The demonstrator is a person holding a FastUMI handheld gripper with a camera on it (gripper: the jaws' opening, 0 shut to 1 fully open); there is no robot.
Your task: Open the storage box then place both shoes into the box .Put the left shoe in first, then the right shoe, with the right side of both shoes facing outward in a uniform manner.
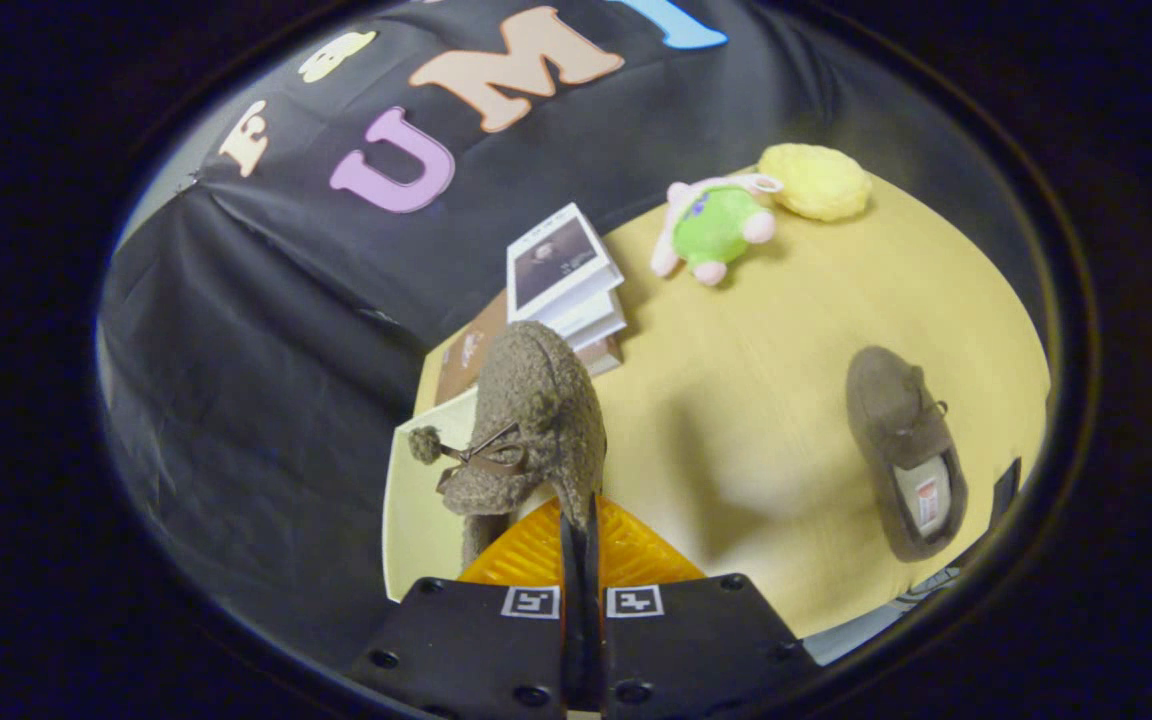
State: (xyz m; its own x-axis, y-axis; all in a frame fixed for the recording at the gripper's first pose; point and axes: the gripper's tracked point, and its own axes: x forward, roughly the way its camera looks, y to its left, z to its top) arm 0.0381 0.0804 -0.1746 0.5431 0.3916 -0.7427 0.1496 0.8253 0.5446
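Note:
A fuzzy brown shoe (531, 420) with a small pom-pom bow hangs in the air, toe pointing away from me. My gripper (581, 515) is shut on its rear rim, and the orange fingers (636, 555) press together on that edge. Below the held shoe lies a pale cream surface (416, 510), apparently the storage box; whether it is open I cannot tell. The second brown shoe (904, 455) lies flat on the yellow table (766, 400), well off to the right of my fingers, with its opening toward me.
A stack of books (566, 285) stands just beyond the held shoe, near the table's back edge. Farther back right lie a green and pink plush toy (716, 225) and a yellow plush (816, 180). The black cloth wall hangs behind and to the left.

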